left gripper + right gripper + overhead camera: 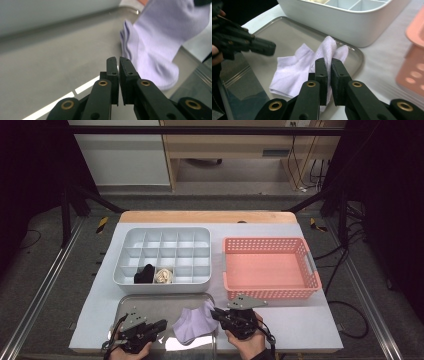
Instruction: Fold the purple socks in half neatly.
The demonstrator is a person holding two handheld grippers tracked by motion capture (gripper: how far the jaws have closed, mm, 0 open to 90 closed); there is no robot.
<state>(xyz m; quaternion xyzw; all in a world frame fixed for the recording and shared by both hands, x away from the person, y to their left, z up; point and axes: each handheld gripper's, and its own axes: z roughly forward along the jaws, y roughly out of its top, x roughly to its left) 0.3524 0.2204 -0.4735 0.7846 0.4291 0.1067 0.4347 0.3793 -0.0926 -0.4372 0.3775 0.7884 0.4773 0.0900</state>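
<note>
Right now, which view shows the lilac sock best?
Right gripper view: the lilac sock lies spread on the metal tray, one end pinched in the right gripper. High view shows it small; left gripper view crops it.

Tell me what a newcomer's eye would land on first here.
The lilac sock on the steel tray near the table's front edge, pinched by the right claw. Next, the pink basket at right, then the grey divided box holding a black and a cream bundle.
</note>
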